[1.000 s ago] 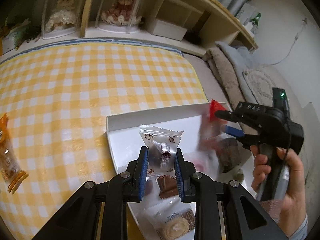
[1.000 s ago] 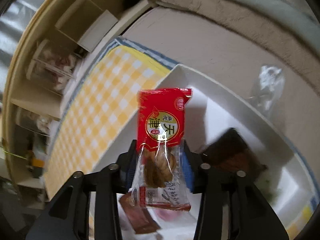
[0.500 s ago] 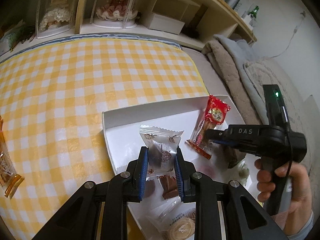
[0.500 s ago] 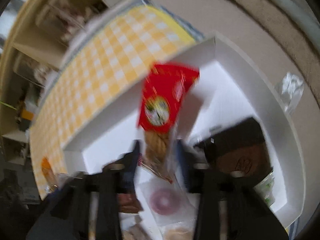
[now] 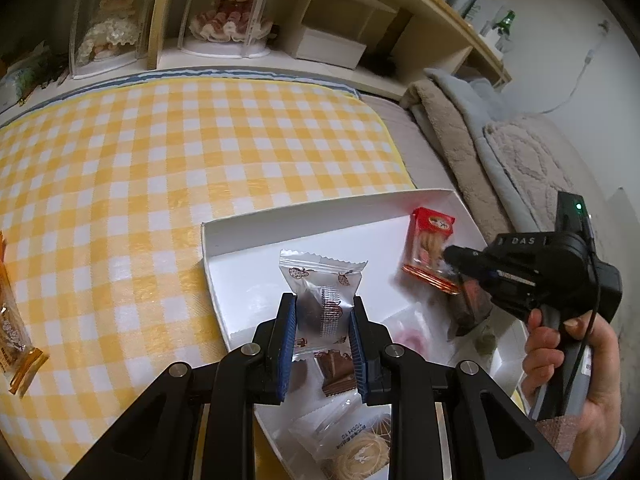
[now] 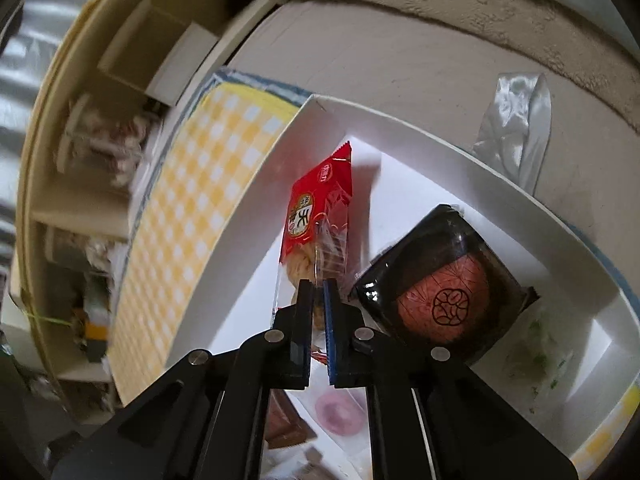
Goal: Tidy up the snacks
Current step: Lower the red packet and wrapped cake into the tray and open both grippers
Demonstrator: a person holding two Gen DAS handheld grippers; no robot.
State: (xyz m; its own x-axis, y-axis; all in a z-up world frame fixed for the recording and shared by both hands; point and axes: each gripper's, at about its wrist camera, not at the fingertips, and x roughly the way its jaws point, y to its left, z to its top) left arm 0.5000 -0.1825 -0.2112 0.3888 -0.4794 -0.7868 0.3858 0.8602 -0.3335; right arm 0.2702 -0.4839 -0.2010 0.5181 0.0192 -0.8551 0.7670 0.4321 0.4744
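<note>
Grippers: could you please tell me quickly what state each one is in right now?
Left gripper: closed on the silver-wrapped snack.
Right gripper: closed on the red snack packet, over the white tray.

Black gripper [image 5: 323,344] — blue pads [image 5: 287,344], silver screws.

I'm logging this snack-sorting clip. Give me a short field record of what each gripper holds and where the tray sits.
left gripper: shut on silver-clear packet, above tray
right gripper: shut on red cracker packet, over tray's far end
white tray: on yellow checked cloth
in tray: dark wrapped cake, brown chocolates
outside tray: orange packet on cloth
</note>
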